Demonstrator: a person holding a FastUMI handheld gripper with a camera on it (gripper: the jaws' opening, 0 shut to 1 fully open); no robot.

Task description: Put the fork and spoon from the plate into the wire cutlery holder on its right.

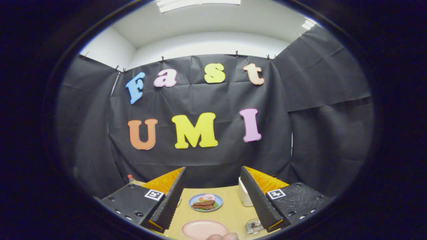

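- Pink plate [204, 229] is lying near, looking bare of fork and spoon; the wire cutlery holder [254, 226] is sitting to its right, contents unclear.
- Gripper [213, 193] is hovering spread wide, gripping nothing.
- Whether any cutlery remains is impossible to tell.

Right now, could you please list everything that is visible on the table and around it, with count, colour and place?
table: one, light wood, below the fingers
blue plate: one, with brown, green and pale food on it, between the fingers, at the far side
pink plate: one, no cutlery visible on it, between the fingers, at the near side
white container: one, beside the right finger, partly hidden
clear small item: one, near the right finger's base; too blurred to identify
bottle: one, red cap, behind the left finger
person's fingertips: at the near edge, by the pink plate
gripper: one, fingers wide apart, holding nothing
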